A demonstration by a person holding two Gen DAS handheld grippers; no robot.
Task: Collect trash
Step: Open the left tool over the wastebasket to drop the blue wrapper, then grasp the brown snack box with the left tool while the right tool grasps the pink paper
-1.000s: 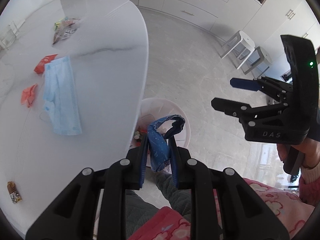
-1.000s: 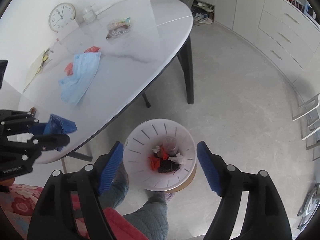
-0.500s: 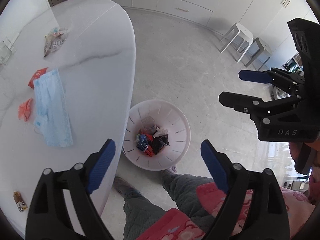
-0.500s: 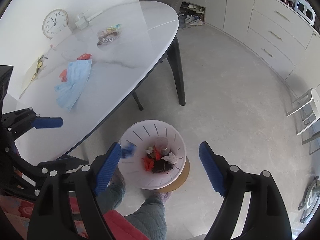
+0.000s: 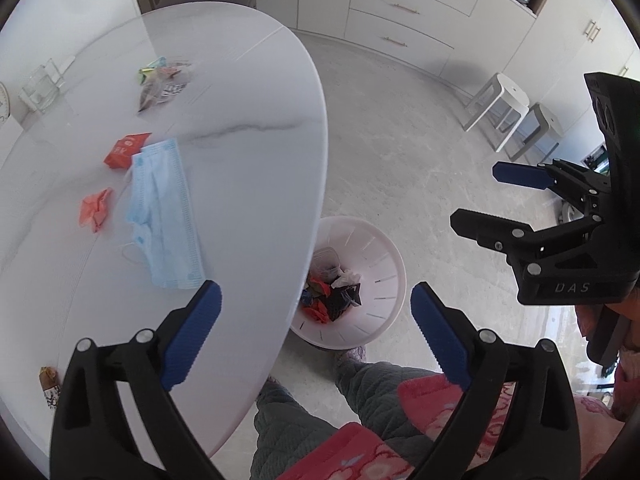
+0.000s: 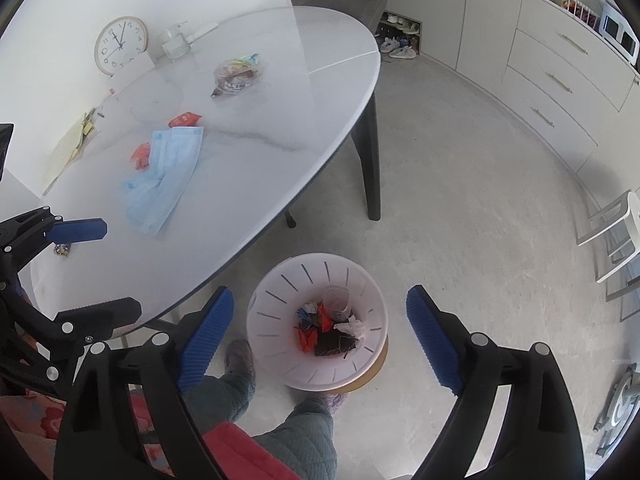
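The letters "DAS" stood in pale print on the black body of the right gripper [image 5: 516,196], at the right of the left wrist view. A round wall clock [image 6: 121,45] leaning at the far left of the table [image 6: 280,120] carried the numerals 1 to 12 around its white face. Print on the wrappers was too small to read

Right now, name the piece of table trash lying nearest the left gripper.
The blue face mask: its lower end almost meets the left gripper, nearer than either orange wrapper.
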